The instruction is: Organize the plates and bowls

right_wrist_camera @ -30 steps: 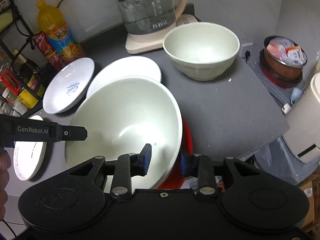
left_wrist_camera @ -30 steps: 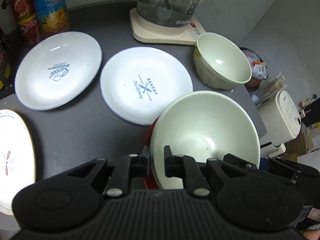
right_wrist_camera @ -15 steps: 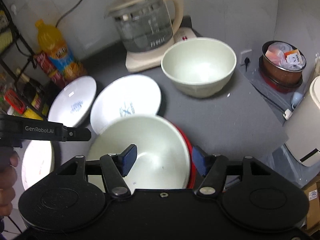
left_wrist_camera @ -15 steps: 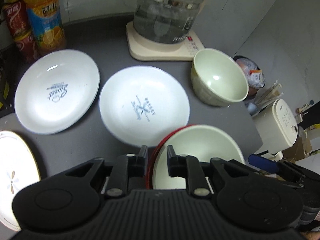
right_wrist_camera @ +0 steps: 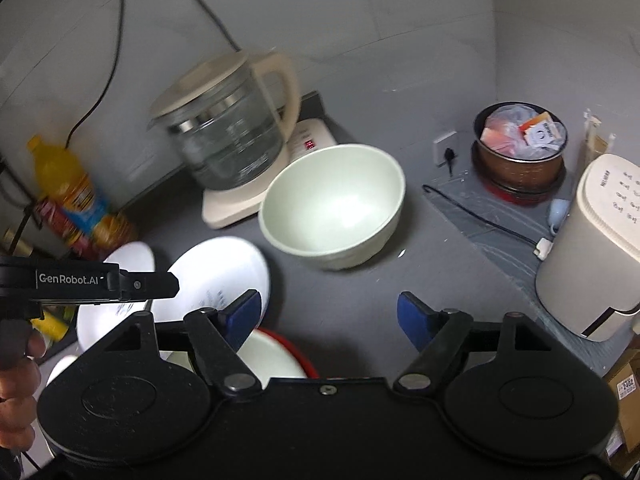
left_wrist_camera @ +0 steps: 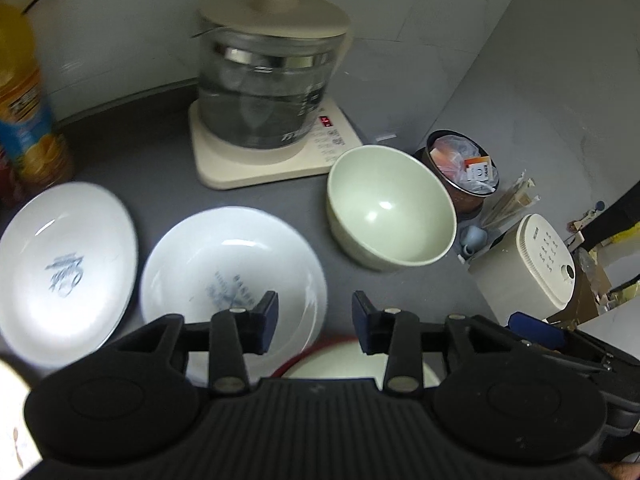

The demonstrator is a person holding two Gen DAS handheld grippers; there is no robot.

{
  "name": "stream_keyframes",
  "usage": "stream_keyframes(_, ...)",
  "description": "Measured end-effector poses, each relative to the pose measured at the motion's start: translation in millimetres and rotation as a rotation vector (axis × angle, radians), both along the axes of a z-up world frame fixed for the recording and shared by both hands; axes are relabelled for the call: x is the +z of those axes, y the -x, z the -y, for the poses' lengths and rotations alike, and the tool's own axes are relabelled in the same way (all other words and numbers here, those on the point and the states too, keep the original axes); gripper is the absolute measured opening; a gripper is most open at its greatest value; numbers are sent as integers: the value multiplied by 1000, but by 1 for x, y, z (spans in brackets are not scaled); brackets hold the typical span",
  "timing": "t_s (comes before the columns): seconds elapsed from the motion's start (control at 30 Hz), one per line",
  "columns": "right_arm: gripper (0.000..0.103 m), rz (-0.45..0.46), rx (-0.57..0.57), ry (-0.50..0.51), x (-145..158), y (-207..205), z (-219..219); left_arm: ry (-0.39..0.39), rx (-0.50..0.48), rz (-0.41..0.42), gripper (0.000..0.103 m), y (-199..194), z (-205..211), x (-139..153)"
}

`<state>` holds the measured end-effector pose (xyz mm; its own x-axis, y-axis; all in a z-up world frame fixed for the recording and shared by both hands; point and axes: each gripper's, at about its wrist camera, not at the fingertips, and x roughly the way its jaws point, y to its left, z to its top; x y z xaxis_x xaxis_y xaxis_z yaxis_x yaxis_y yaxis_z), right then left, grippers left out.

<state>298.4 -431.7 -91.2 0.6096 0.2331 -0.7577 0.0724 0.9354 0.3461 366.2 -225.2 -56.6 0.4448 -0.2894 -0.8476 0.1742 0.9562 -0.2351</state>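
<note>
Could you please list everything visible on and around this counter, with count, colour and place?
green bowl: one free-standing, pale green, upright before the kettle
nested bowl: one, pale, sitting in a red bowl, near edge under the grippers
white plates: two with blue print, one mid-counter, one left of it
third plate: one, white, far left edge, mostly cut off
glass kettle: one, clear with cream lid, on a cream base
juice bottle: one, orange, back left
brown pot: one, holding packets, off the counter, right
white appliance: one, cream, right
left hand-held gripper: black, open, empty
right hand-held gripper: black, blue pads, open, empty
</note>
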Motion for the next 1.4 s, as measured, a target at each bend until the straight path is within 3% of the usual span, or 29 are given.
stream_keyframes(0.6,74,-67,-129,-10,-34,-57,18,-4,-113,-56,38,-74,40,-40)
stream_keyframes(0.93,67,-136,-159,-37,-62,-86,24,10,-109,-104,38,-105,52,-68)
stream_keyframes(1.17,53,-194,-181,-66,-82,-101,27,35,-87,-147,33,-120,53,-87)
stream_keyframes(1.23,50,-207,-186,-76,-86,-104,26,38,-93,-152,27,-121,54,-92)
stream_keyframes(1.33,41,-216,-177,-90,-92,-110,25,55,-74,-156,19,-119,53,-95)
stream_keyframes(1.4,28,-213,-161,-100,-92,-113,22,42,-79,-140,19,-116,56,-93)
